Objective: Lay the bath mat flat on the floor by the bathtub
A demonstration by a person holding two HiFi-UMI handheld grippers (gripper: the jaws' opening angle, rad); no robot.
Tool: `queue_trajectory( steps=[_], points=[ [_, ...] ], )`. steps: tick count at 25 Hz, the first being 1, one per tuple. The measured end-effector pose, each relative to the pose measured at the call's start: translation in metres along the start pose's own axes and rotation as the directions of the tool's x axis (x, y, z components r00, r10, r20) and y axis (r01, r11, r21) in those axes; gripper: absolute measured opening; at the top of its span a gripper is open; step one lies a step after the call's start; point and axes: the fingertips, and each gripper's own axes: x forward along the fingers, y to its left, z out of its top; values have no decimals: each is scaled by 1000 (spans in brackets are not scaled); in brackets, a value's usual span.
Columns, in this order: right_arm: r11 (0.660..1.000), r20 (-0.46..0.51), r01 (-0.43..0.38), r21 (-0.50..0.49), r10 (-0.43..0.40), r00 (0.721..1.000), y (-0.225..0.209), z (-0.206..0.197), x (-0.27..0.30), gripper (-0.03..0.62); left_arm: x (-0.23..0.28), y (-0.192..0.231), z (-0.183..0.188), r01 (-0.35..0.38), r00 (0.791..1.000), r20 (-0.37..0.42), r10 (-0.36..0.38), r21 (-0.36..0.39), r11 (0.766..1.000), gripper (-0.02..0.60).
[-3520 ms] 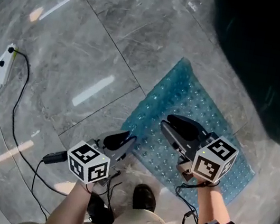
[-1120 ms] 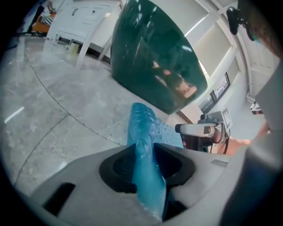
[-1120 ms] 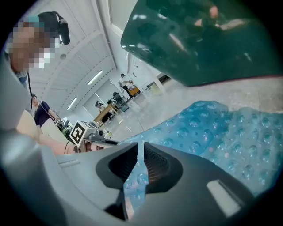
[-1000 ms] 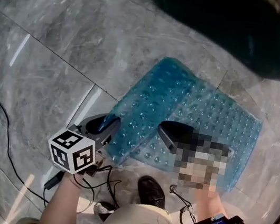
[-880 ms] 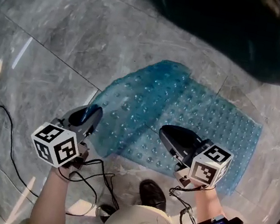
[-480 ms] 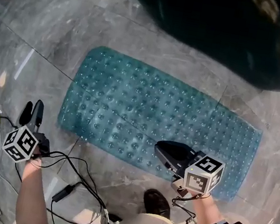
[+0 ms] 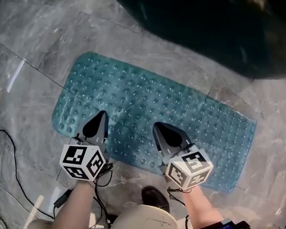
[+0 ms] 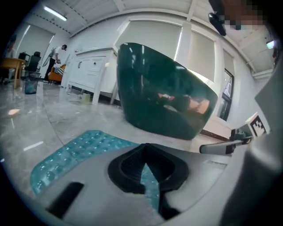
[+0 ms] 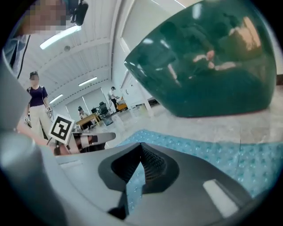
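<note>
Noted: bath mat [image 7: 188, 108] flat on floor [image 7: 53, 35] beside bathtub [image 7: 204, 18]; left gripper [image 7: 100, 115] and right gripper [image 7: 159, 126], jaws just closed, empty, over its near edge. Lift clear without snagging

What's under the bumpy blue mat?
The grey marble floor, which shows all around the mat. The mat lies flat beside the dark green bathtub. The floor right beneath is covered, and the shut left tongs and right tongs hide bits of its near side.

Bright ceiling light; glare streaks on the floor [image 7: 16, 73]; 2 gripper views fisheye-warped at edges
</note>
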Motion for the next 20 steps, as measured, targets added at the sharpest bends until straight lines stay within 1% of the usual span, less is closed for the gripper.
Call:
queue_trajectory(
  steps=[1, 3, 4, 5, 8, 11, 12, 15, 17, 20],
  points=[
    [999, 17, 24, -37, -24, 1000, 3, 9, 0, 8, 6, -17, 3, 3, 1000, 7, -3, 45, 999, 5],
    [991, 36, 71, -115, -67, 997, 9, 25, -1, 8, 14, -50, 9, 0, 999, 32, -5, 148, 989, 5],
    [986, 46, 88, -144, -82, 996, 13, 32, -3, 8, 16, -67, 12, 7, 999, 40, -15, 186, 982, 5],
    [981, 58, 104, -162, -95, 994, 16, 38, -6, 8, 18, -81, 14, 19, 999, 45, -29, 209, 978, 5],
    [971, 110, 168, -171, -150, 982, 22, 64, -15, 8, 20, -112, 23, 45, 997, 57, -59, 219, 975, 5],
    [958, 151, 242, -156, -219, 964, 24, 107, -35, 8, 20, -138, 39, 74, 992, 81, -93, 211, 975, 5],
    [956, 167, 256, -145, -231, 958, 24, 115, -41, 8, 19, -146, 45, 84, 991, 89, -104, 210, 974, 5],
    [953, 213, 278, -124, -248, 945, 17, 114, -53, 8, 18, -165, 56, 101, 986, 105, -126, 215, 971, 6],
    [949, 234, 291, -119, -258, 937, 14, 117, -59, 8, 19, -171, 61, 107, 984, 116, -136, 231, 967, 6],
    [947, 253, 290, -141, -248, 935, 14, 118, -63, 8, 20, -180, 68, 128, 978, 125, -165, 261, 957, 6]
  ],
)
